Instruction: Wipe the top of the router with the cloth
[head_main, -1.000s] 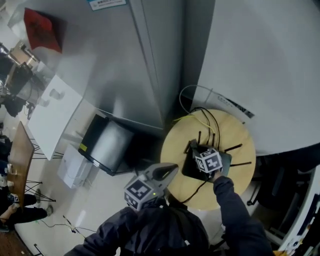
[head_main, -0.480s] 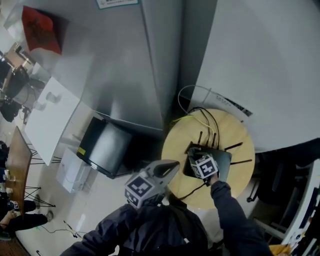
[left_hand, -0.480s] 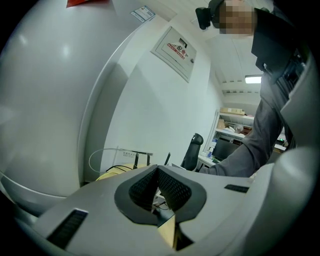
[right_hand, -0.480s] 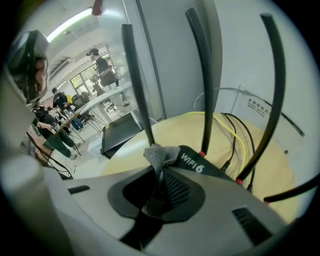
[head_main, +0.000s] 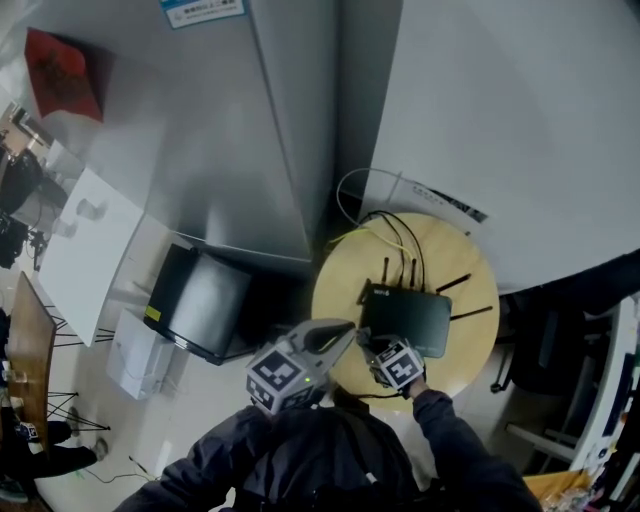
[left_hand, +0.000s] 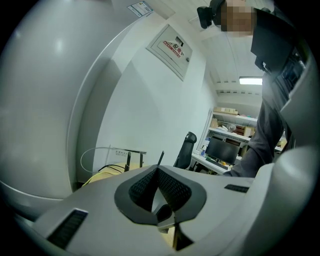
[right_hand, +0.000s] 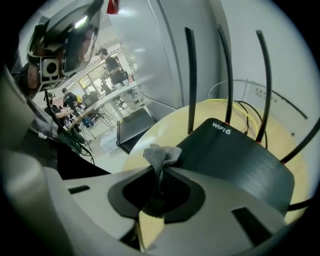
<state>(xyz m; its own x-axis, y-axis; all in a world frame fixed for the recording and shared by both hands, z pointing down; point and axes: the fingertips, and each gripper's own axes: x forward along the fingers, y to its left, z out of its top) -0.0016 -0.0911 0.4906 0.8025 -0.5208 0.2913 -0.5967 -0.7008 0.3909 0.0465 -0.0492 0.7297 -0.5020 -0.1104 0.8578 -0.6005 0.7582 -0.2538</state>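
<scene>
On round pale wooden table, black flat router with upright antennas sits at centre. Right tongs clenched on small grey cloth; cloth tuft at router's near-left corner, touching or just above, cannot tell. Left tongs pressed together, empty, held off table at near left. Judged: wipe under way, most of top lies beyond cloth; nothing shows which part is done. Yellow and black cables trail over far edge. Grey metal cabinet far left, white curved wall far right, black box on pale floor.

Round wooden table, tangled cables, dark flat panel on floor, black office chair
</scene>
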